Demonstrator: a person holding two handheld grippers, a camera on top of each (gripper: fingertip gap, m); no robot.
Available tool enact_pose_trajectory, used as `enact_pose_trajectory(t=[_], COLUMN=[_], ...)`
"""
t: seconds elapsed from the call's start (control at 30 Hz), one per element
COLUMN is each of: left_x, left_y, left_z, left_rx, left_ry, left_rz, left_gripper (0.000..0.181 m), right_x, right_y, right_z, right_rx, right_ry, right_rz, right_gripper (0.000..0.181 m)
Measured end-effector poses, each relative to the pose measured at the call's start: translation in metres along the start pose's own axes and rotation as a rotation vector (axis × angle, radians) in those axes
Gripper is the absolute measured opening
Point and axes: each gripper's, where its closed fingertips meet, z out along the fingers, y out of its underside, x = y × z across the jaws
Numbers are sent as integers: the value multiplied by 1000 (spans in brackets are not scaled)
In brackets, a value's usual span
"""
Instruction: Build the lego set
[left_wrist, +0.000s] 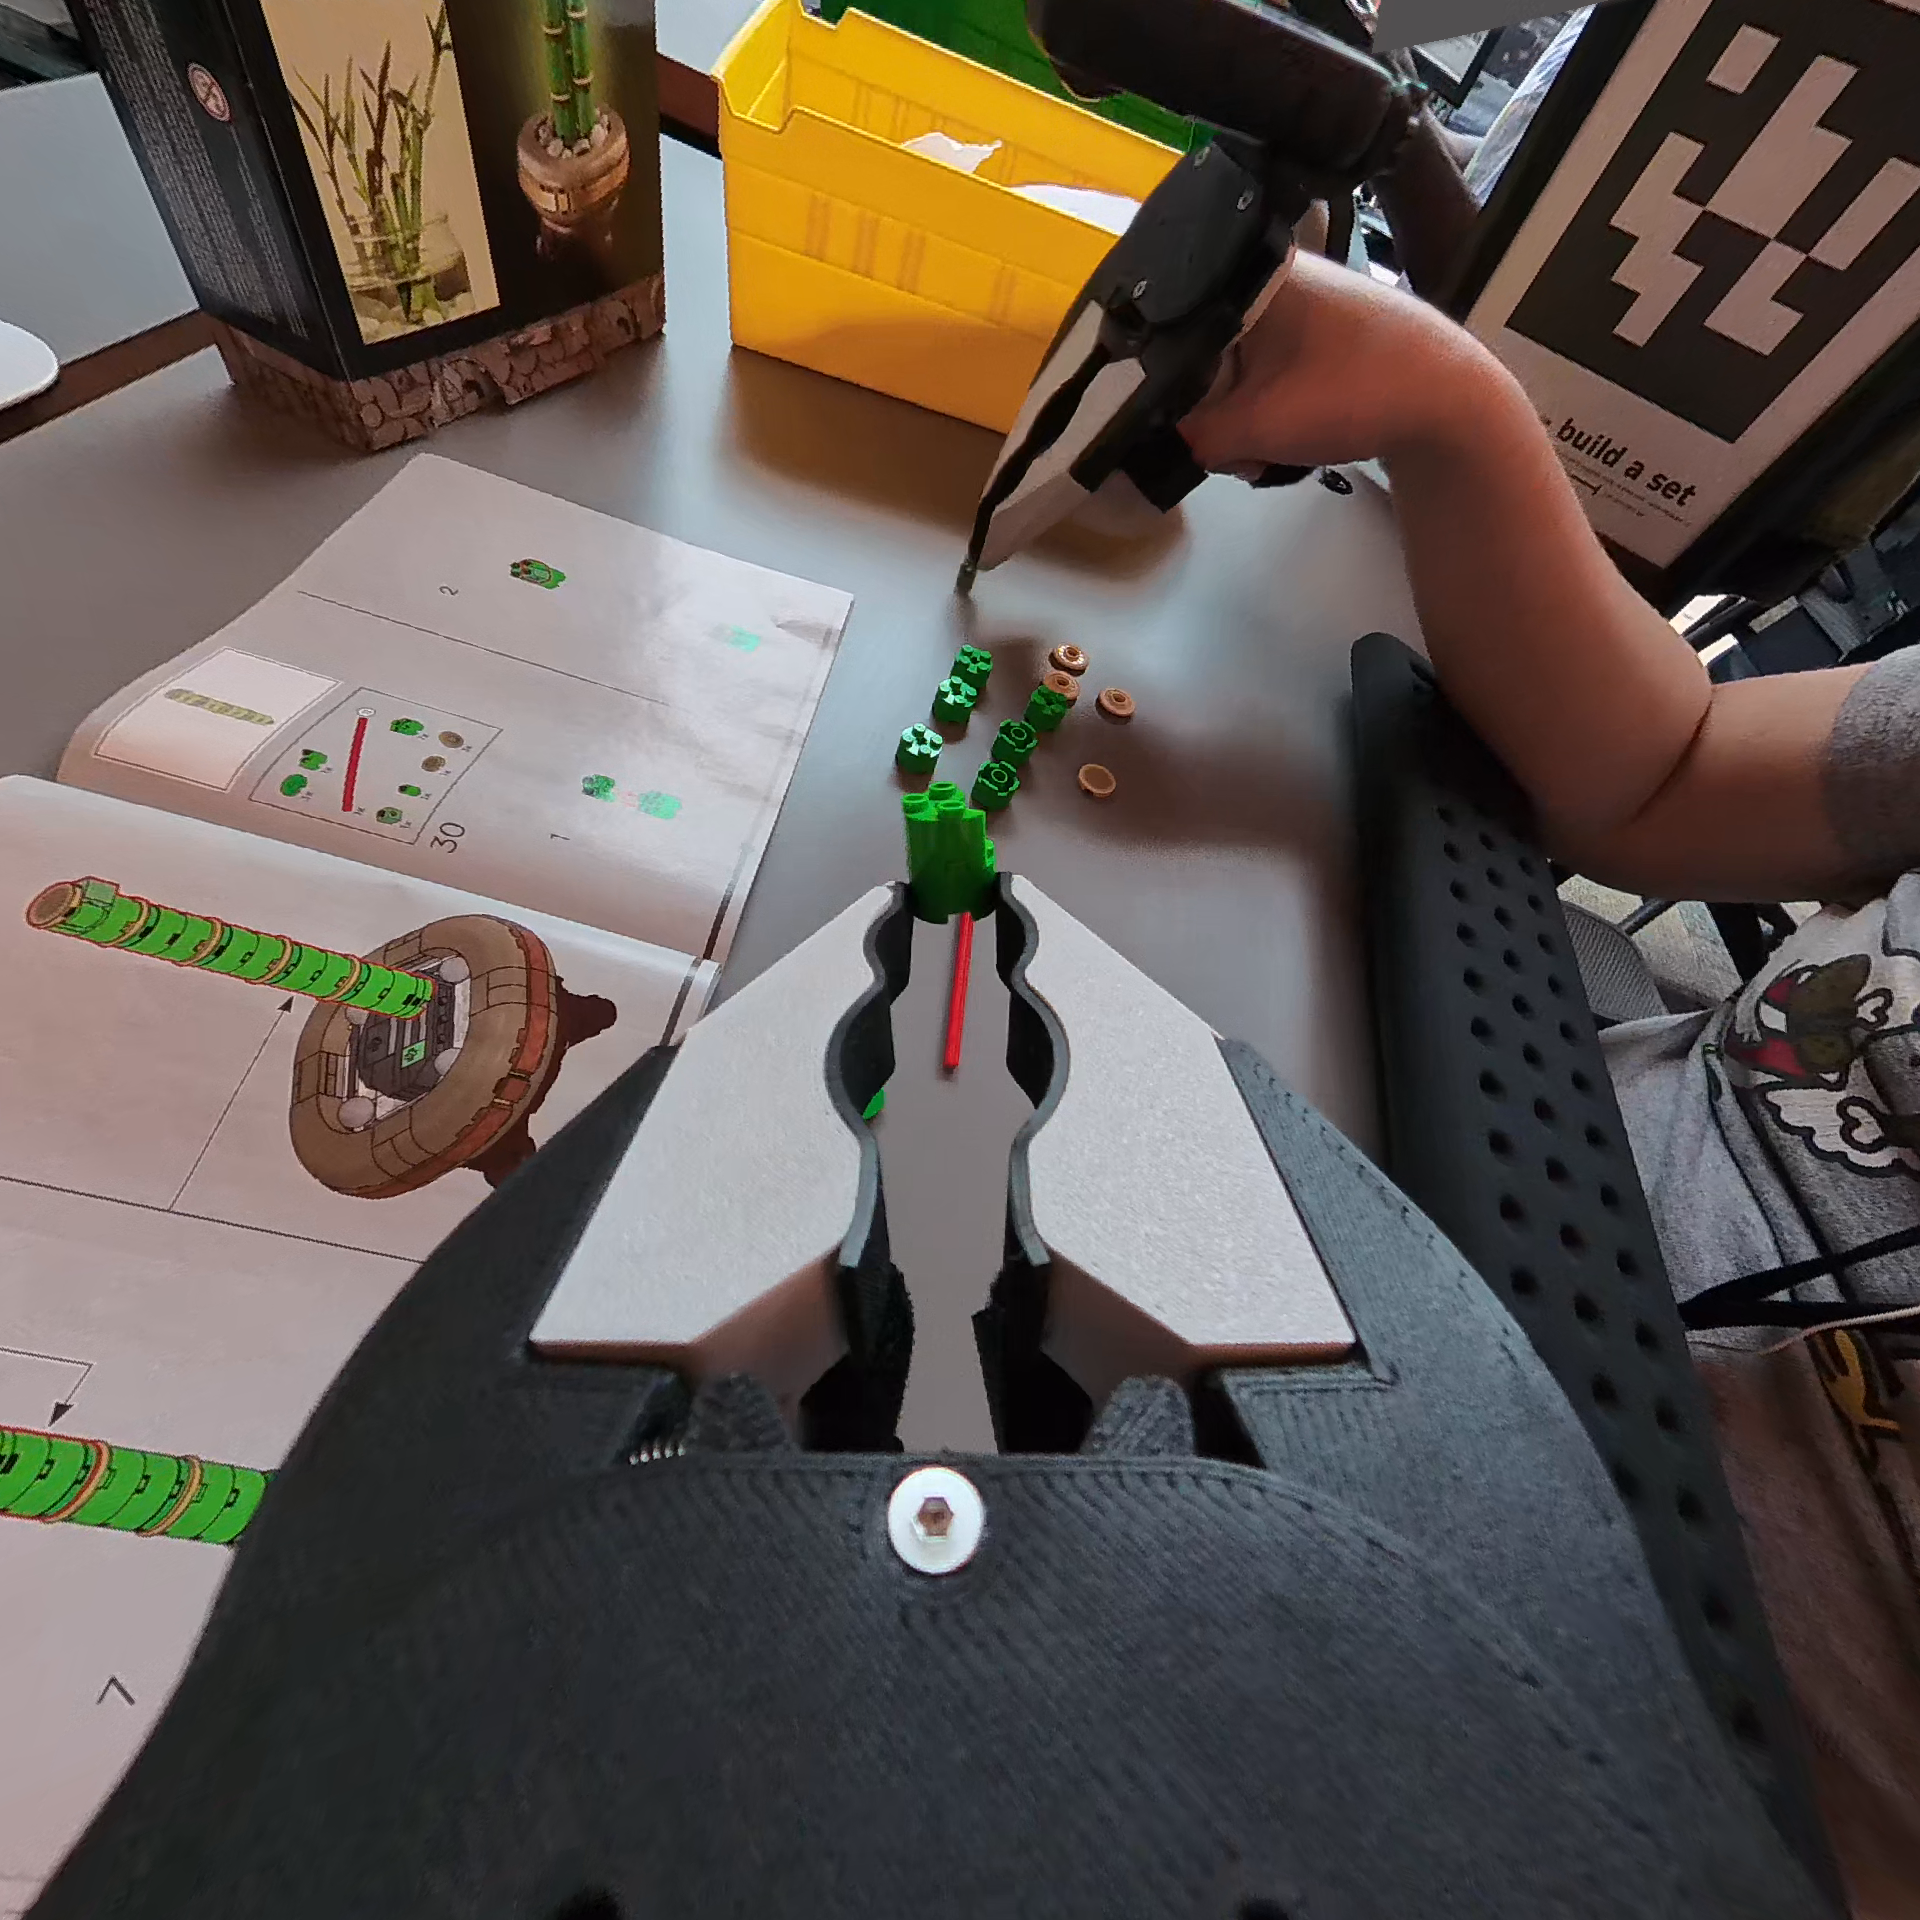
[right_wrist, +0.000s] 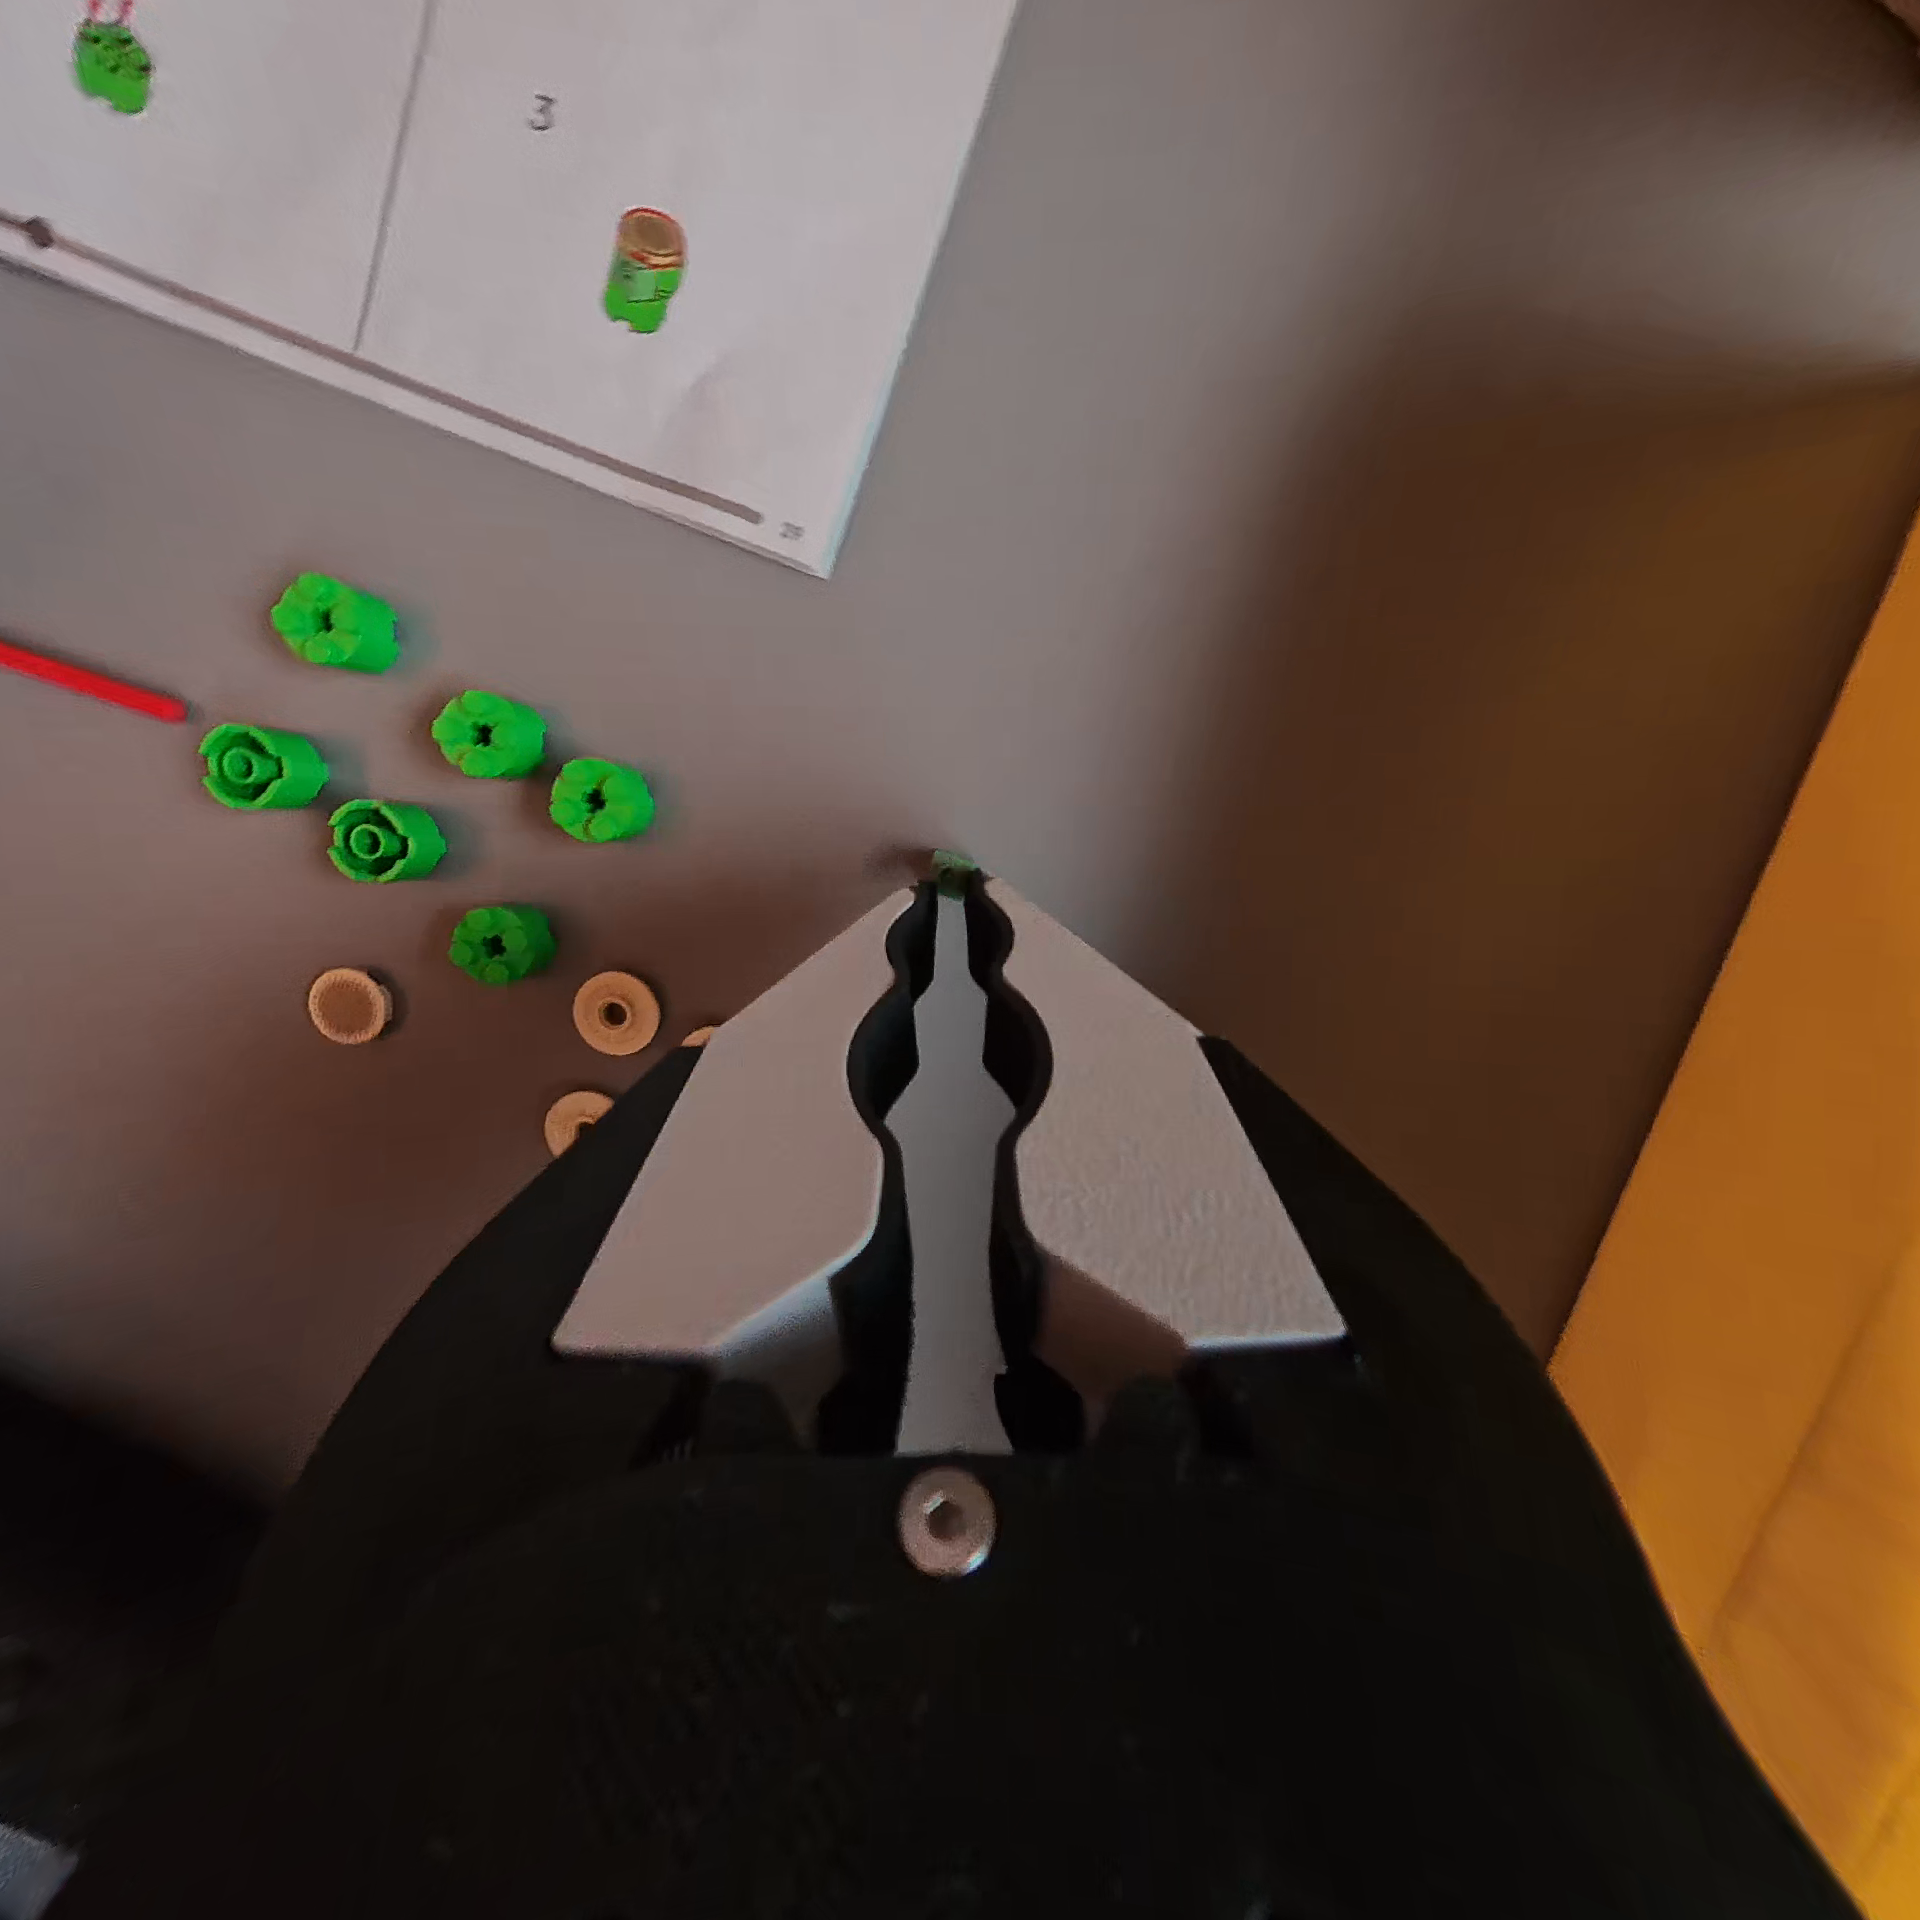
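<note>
- The left gripper (left_wrist: 948, 896), with black body and grey fingers, is clamped on a bright green stack of round plastic bricks (left_wrist: 943, 847), holding it at the very tips with the studs pointing away.
- The right gripper (right_wrist: 948, 885) has its fingers nearly together around a tiny green plastic bit (right_wrist: 952, 869) at the tips. That view is blurry, so I cannot be sure what kind of piece it is, or if it is off the table.
- A thin red plastic rod (left_wrist: 958, 989) lies flat on the dark grey table (left_wrist: 1195, 914), just under the left gripper and near the loose pieces.
- Six loose green round bricks (right_wrist: 488, 734) sit in a small bunch on the table, a little apart from each other.
- Some small tan round plates (right_wrist: 615, 1012) lie just beside the green ones.
- The open paper instruction book (left_wrist: 436, 727) lies on the left, showing a long green stalk with tan rings going into a brown pot.
- A yellow plastic bin (left_wrist: 904, 249) and the set's cardboard box (left_wrist: 384, 197) stand at the far side of the table.
- I think the build of this stalk is just starting. Only one short green stack is joined.
- Still left, by my guess: put the bricks and tan plates on the red rod, then fit the stalk into the pot. No pot shows here.
</note>
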Motion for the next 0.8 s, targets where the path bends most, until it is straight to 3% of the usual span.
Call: enact_pose_trajectory(t=[0.23,0.4,0.8], left_x=[1,2,2], left_y=[3,4,6], left_z=[2,3,4], left_rx=[-14,-26,-34], left_ry=[11,16,18], left_rz=[-7,-10,-18], left_gripper=[14,14,14], right_x=[-10,-7,-11], right_y=[-7,-8,-13], right_z=[2,1,2], right_rx=[71,86,68], right_ry=[-35,-54,-42], right_rz=[-328,-291,-192], right_gripper=[5,13,5])
